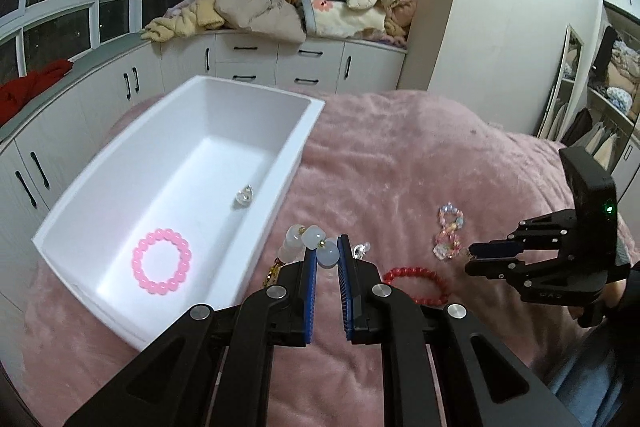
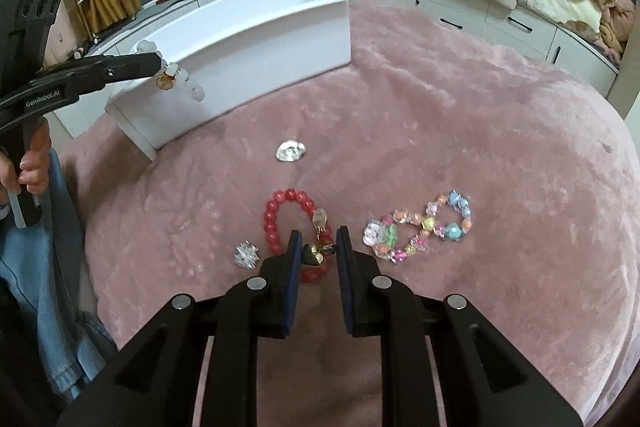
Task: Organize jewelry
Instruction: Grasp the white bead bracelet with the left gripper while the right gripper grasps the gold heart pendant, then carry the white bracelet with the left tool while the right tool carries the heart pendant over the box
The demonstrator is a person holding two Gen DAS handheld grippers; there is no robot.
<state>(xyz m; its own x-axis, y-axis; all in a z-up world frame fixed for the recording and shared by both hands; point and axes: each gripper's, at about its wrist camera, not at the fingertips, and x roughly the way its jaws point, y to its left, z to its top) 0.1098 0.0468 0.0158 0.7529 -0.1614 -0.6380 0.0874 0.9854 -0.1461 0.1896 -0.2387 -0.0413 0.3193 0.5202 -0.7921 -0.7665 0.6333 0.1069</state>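
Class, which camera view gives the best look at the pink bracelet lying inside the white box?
The left wrist view: it looks down into the white box, showing the whole pink bracelet on its floor. In the right wrist view, the box's wall hides it.

red bracelet (image 1: pixel 416 285) partly hidden behind left gripper (image 1: pixel 327 255)

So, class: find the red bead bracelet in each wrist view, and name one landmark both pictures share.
Left wrist view: the red bead bracelet lies low and right of centre on the pink blanket, partly hidden behind the left hand-held gripper.
Right wrist view: the bracelet lies low centre, just ahead of the right hand-held gripper.
Shared landmark: the white box.
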